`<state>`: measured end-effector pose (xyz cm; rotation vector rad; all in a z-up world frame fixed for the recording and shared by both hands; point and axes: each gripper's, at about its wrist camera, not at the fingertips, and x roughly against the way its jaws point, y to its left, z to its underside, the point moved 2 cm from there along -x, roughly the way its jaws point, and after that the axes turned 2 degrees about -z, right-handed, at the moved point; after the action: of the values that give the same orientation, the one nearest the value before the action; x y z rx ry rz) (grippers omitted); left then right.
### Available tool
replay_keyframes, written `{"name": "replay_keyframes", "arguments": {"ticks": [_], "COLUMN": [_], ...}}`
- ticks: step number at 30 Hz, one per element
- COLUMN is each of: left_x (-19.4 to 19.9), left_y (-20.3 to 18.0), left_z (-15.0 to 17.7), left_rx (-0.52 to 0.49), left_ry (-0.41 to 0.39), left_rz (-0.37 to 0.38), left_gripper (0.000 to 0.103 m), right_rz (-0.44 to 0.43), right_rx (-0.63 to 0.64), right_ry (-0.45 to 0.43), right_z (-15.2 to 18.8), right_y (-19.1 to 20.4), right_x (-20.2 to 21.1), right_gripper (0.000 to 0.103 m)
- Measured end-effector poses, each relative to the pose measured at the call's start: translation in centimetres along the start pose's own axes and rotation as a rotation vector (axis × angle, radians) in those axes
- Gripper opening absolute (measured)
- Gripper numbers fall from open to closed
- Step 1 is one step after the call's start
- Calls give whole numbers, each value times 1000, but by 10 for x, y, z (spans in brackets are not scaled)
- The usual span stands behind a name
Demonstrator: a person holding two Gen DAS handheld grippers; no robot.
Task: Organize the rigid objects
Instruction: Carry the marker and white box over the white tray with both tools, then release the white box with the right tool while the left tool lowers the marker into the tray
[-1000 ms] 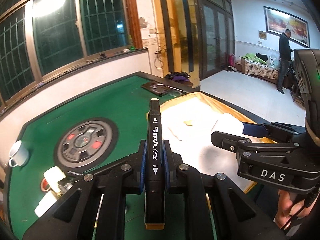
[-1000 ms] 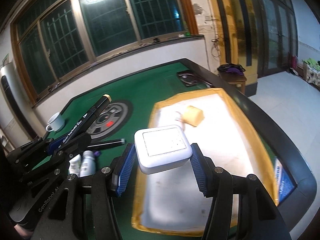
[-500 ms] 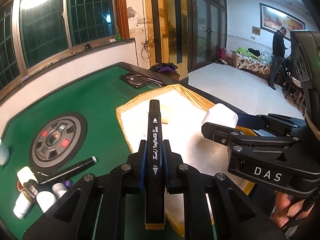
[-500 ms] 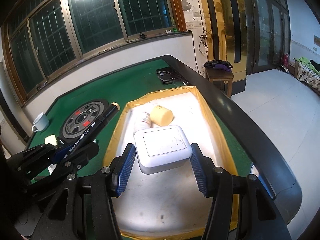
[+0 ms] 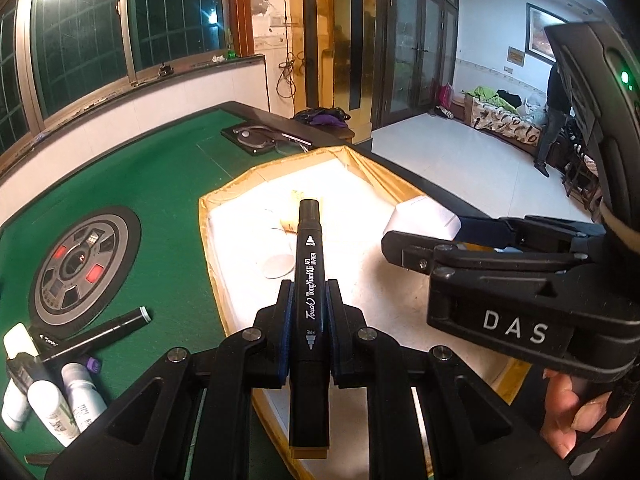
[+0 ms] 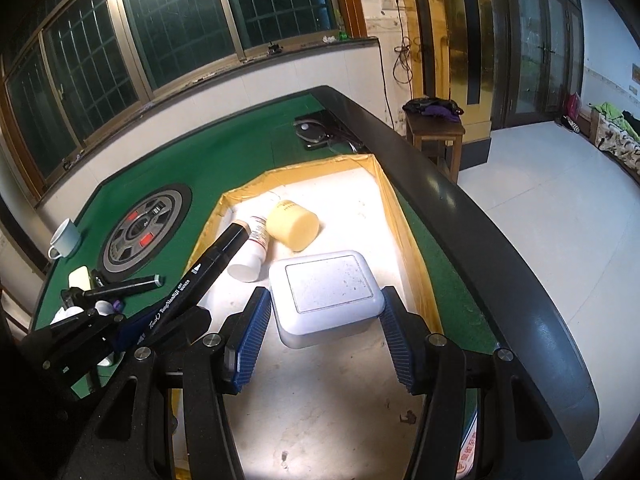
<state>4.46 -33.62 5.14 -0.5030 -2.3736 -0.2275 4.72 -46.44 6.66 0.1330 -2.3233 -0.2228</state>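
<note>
inside the yellow-walled tray (image 6: 412, 240) lie a yellow cylinder (image 6: 294, 226) and a white tube (image 6: 252, 250) – above it, the left gripper (image 5: 308, 312) clamps a black art marker (image 5: 309, 280), the right gripper (image 6: 326, 320) pinches a white rounded box (image 6: 326, 292).

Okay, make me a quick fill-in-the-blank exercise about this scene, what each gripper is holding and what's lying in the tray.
1. The left gripper is shut on a black ____.
2. The right gripper holds a white ____ over the tray.
3. The yellow jar lies on its side in the ____.
4. The mug stands on the ____ tabletop.

Missing words: marker; box; tray; green
</note>
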Motion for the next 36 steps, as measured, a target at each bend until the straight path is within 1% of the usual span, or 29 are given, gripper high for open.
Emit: {"name": "replay_keyframes", "arguments": {"ticks": [24, 33, 36], "left_x": [-23, -33, -32], "left_y": [3, 7, 7], "left_z": [10, 13, 13], "left_rx": [23, 35, 39], "left_ry": [64, 107, 102], "left_rz": [-5, 5, 7], "left_gripper": [12, 12, 12], "right_rz": [20, 35, 40], "right_rx": [24, 32, 35], "right_ry": [93, 125, 131], "right_z": [-7, -6, -6], "right_y": [-4, -2, -1], "right_x": [-26, -38, -38], "right_gripper": [51, 51, 51]}}
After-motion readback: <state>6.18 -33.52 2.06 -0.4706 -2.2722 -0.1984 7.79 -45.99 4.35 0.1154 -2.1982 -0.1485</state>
